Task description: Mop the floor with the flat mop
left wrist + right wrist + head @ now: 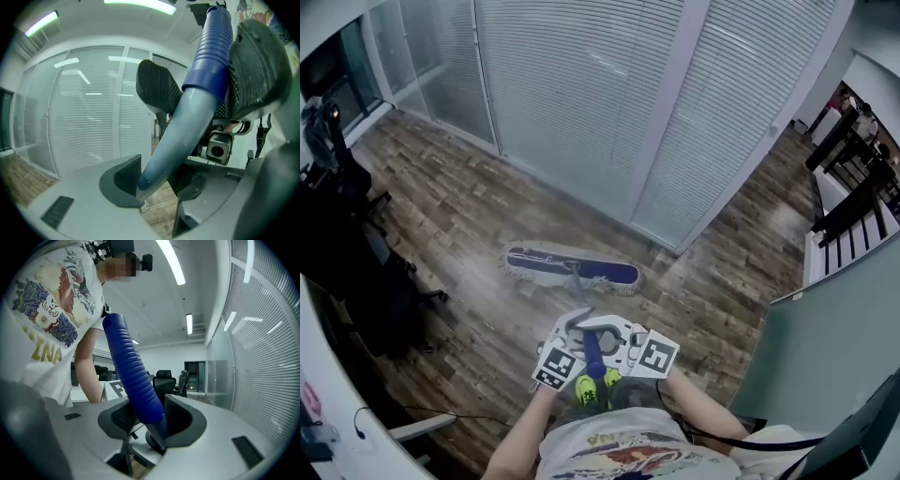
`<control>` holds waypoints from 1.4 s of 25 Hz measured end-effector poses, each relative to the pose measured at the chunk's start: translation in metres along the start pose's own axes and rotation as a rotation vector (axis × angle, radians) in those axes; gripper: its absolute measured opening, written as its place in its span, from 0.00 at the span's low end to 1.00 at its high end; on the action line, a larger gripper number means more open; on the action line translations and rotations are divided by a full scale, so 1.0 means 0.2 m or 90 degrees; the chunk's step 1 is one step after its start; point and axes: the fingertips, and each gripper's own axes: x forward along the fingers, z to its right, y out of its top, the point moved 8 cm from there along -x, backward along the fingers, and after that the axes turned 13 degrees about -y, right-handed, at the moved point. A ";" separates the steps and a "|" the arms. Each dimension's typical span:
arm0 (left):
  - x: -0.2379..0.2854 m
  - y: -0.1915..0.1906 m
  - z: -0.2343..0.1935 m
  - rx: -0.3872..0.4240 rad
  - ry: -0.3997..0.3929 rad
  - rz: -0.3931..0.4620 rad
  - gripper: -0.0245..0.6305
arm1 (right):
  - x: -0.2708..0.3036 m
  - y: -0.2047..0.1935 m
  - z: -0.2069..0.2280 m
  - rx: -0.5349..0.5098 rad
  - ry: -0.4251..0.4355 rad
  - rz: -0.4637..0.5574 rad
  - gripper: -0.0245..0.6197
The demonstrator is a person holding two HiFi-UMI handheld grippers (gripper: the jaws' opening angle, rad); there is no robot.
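The flat mop's head [572, 269], blue with a white fringe, lies on the wood floor close to the blind-covered glass wall. Its handle [593, 356] rises toward me, ending in a blue ribbed grip. My left gripper [574, 330] and right gripper [614, 336] meet on it just in front of my body. In the left gripper view the left gripper [157, 180] is shut on the grey-blue shaft [178, 140] below the ribbed grip. In the right gripper view the right gripper [150, 420] is shut on the ribbed grip [133, 376].
A glass wall with white blinds [609, 103] runs across the far side. Black office chairs [347, 253] stand at the left, next to a white desk edge [328, 403]. A grey partition [825, 356] and dark furniture [853, 197] are at the right. My shoes [598, 386] are below the grippers.
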 end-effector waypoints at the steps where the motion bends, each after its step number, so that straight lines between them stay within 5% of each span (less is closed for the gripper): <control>1: 0.01 0.00 -0.04 0.001 0.001 0.001 0.24 | 0.02 -0.01 0.04 -0.005 0.000 0.002 0.29; 12: 0.16 0.07 -0.57 -0.001 0.020 -0.007 0.24 | 0.25 -0.06 0.55 -0.012 0.012 0.007 0.29; 27: 0.53 0.30 -1.66 -0.001 0.044 -0.031 0.23 | 0.64 -0.12 1.65 -0.010 0.014 0.047 0.29; 35: 0.62 0.28 -1.91 0.013 0.030 -0.049 0.23 | 0.74 -0.18 1.88 -0.001 0.002 0.050 0.29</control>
